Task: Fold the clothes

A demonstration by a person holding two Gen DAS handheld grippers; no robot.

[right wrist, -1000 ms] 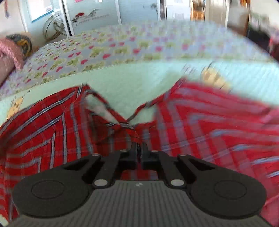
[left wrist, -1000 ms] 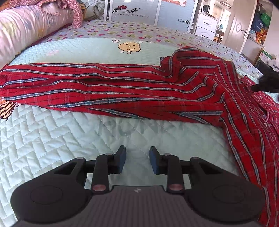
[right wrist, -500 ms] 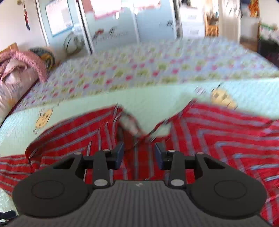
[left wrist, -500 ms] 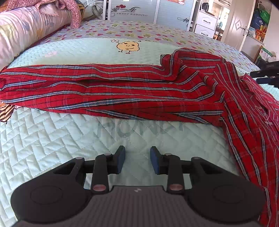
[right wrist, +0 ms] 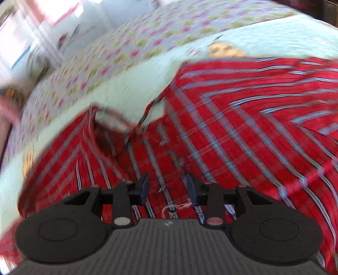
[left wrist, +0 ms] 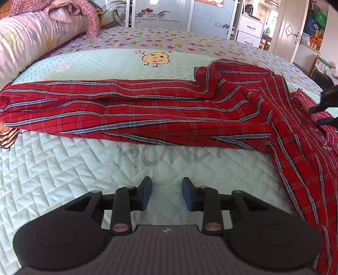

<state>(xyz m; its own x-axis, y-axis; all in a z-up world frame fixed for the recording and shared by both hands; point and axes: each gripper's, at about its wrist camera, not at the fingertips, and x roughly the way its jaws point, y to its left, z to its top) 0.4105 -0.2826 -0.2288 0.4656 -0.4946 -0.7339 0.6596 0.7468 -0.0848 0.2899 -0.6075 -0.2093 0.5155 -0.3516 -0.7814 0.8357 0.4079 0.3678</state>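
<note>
A red plaid shirt lies spread across the pale green quilted bedspread, one long part stretched to the left and the rest falling off to the right. My left gripper hovers open over bare quilt, short of the shirt's near edge, nothing between its fingers. In the right wrist view, which is blurred, my right gripper is open just above the shirt near its collar; cloth shows under the gap, not pinched. The right gripper also shows at the left view's right edge, over the shirt.
A rolled floral duvet lies along the bed's far left. Wardrobe doors and a white drawer unit stand behind the bed. A doorway with boxes and bags is at the far right.
My right gripper let go of the shirt near the collar and opened; its view then rolled and dropped closer to the cloth. The left gripper stayed put and open.
</note>
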